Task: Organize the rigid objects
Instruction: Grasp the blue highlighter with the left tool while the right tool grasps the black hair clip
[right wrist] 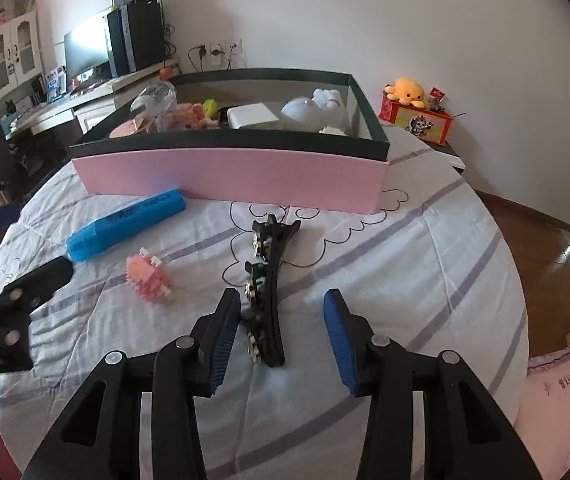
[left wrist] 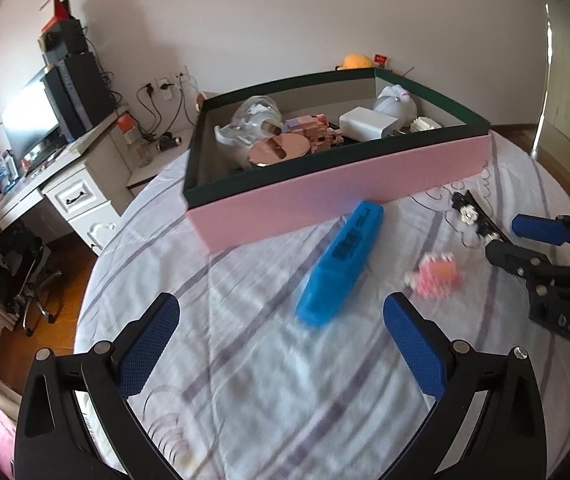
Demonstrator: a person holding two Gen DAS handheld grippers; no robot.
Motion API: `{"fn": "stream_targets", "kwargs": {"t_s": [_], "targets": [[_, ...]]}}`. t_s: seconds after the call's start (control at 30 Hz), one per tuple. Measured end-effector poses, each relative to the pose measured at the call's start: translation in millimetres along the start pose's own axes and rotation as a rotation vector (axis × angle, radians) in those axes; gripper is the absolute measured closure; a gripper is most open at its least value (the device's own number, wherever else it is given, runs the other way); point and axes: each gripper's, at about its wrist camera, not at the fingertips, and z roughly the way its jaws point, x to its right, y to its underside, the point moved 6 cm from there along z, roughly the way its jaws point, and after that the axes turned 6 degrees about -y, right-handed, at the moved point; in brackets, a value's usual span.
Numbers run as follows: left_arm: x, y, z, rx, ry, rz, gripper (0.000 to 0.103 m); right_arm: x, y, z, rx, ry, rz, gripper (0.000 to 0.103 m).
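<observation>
Right wrist view: pink-sided cardboard box with dark green rim [right wrist: 229,178] at 12 o'clock, part-filled. Blue plastic oblong case [right wrist: 125,230] at 10 o'clock, on bed. Black curved hair clip with rhinestones [right wrist: 271,288] between jaws of right gripper [right wrist: 281,330], long axis toward 12; left pad beside it, right pad apart, not clamped. Left gripper [left wrist: 281,344] released, blue case at 12 to 1 o'clock.

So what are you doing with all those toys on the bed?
A person holds a gripper in each hand, tidying things into the pink box. The right gripper is open around a black hair clip on the bedsheet, not pinching it yet. The left gripper is open near the blue case. A pink block toy waits between them.
</observation>
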Motion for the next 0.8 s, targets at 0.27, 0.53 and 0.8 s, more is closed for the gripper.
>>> {"fn": "stream_targets", "kwargs": {"t_s": [0.27, 0.53, 0.8], "targets": [[18.9, -12.7, 36.8, -0.06, 0.025, 0.062, 0.0, -1.3, -16.3, 19.0, -0.043, -0.033, -0.029, 0.058], [29.3, -16.7, 44.4, -0.076, 0.164, 0.037, 0.03, -2.6, -20.2, 27.6, -0.056, -0.046, -0.04, 0.066], [33.3, -4.5, 27.0, -0.067, 0.217, 0.017, 0.076, -6.4, -15.7, 20.9, -0.046, -0.089, -0.042, 0.084]]}}
